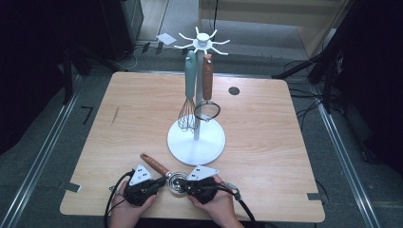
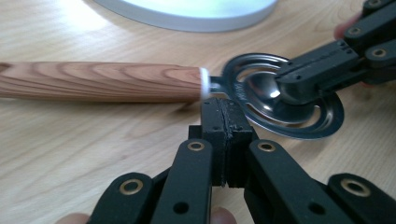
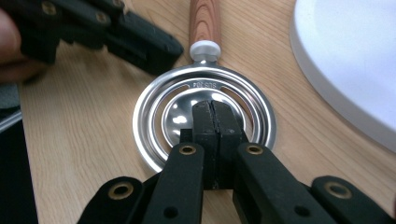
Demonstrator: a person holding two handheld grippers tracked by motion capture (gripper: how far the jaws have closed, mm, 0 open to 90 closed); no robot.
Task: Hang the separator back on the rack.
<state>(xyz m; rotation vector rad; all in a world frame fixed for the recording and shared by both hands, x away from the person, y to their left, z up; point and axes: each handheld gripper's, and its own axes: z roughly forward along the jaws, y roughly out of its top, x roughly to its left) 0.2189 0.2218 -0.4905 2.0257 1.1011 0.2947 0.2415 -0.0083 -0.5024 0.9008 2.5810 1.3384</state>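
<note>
Flat on the pale wooden bench [image 1: 266, 142], near its front edge: a steel egg separator with a round slotted bowl and a wood-grain handle [image 1: 164, 172], handle angled away to the left, bowl between the two hand-held tools. Right gripper [image 3: 214, 108] poised over the bowl's centre, fingers [image 3: 203, 122] pressed together with nothing between them, tips down in or just above the shallow cup — whether touching the metal, hard to tell; probably pinning the utensil so it cannot slide. Left gripper [image 2: 225, 106] drawn up beside the narrow metal neck where the handle meets the bowl, fingers [image 2: 215, 122] likewise closed on themselves and empty, just short of the white collar, perhaps ready to nudge or to open for a hold on the neck. Just beyond, a white round-based utensil stand with a spoked hook crown [image 1: 196, 137], likely the destination, already carrying a mint-handled wire whisk [image 1: 189, 102] and a brown-handled mesh strainer [image 1: 207, 97] hung side by side by their handle ends. Several hooks free on the crown. Small dark round grommet [image 1: 234, 90] set in the bench toward the far right, well apart from the work.
</note>
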